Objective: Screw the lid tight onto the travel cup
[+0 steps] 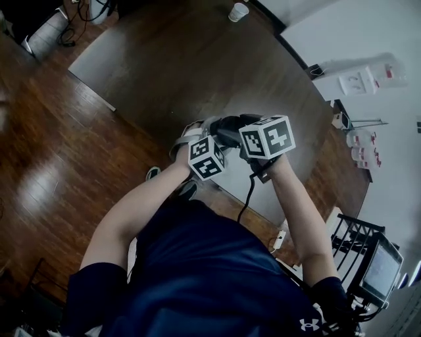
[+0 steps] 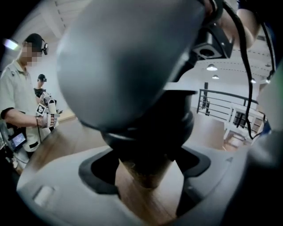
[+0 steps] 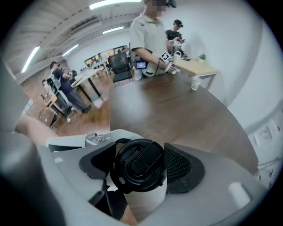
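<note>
Gripping cup and lid above the table

Both grippers meet close in front of the person's chest, over the near edge of a dark round table (image 1: 197, 59). The left gripper (image 2: 148, 176) is clamped on the cup (image 2: 145, 170). The cup's tan lower body sits between the pads, touching the left one, and its foot hangs clear of the wood below. In the right gripper view the cup's upper body looks white and stands roughly upright. A dark jaw of the left gripper shows against its lower left side.

The black lid (image 3: 140, 165) sits on top of the cup. The right gripper (image 3: 139, 164) points steeply down at it, and the lid fills the gap between its two pads. The meshed right pad (image 3: 179, 165) touches the rim, and the lid's edge half covers the other pad, so these jaws pinch the lid by its sides. The lid's flip tab faces the camera. How far the lid is threaded on cannot be told.

In the head view the left cube (image 1: 206, 158) and the right cube (image 1: 266, 137) stand side by side, the left one lower. They hide most of the cup. A black cable (image 1: 247, 197) runs from the right gripper toward the person's body.

Near the table's far edge a small paper cup (image 1: 238, 12) stands alone. Beyond that edge a bystander (image 3: 148, 39) in a light shirt holds another gripper.
</note>
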The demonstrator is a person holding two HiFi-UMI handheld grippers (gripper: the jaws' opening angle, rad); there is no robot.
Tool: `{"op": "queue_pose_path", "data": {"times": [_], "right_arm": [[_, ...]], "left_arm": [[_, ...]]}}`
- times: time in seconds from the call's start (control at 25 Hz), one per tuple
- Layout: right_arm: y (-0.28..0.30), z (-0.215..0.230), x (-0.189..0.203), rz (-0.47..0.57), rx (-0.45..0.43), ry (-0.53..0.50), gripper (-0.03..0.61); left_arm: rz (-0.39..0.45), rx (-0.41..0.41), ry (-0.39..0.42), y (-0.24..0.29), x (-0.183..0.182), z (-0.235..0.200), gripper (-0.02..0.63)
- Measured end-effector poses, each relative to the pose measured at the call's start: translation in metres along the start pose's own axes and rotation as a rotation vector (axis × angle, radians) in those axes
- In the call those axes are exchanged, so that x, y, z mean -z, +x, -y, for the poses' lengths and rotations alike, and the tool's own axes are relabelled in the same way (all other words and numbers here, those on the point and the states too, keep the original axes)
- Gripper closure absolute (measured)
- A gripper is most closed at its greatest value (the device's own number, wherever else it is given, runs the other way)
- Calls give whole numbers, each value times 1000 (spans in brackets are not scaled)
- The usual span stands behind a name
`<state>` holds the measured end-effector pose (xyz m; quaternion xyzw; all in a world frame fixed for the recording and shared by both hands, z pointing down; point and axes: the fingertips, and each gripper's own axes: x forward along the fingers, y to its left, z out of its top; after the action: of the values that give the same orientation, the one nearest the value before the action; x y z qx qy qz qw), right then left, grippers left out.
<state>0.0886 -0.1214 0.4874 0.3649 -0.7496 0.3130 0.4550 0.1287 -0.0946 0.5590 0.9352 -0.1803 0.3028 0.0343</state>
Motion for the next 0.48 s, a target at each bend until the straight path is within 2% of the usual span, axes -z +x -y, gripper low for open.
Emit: {"op": "queue_pose_path", "data": {"times": [0.08, 0.16, 0.28, 0.36, 0.48], "right_arm": [[0, 1, -4, 61, 14, 40, 233], [-3, -2, -11, 122, 17, 23, 232], [-35, 3, -31, 307, 52, 4, 238], [-75, 14, -40, 443, 89, 34, 291], [-122, 24, -30, 608, 61, 131, 369]], "left_arm": [[-19, -15, -10, 0, 1, -2, 213], [-18, -25, -21, -1, 3, -4, 212], [11, -36, -54, -15, 5, -7, 182], [29, -60, -74, -37, 2, -13, 181], [59, -93, -105, -76, -10, -19, 181]]}}
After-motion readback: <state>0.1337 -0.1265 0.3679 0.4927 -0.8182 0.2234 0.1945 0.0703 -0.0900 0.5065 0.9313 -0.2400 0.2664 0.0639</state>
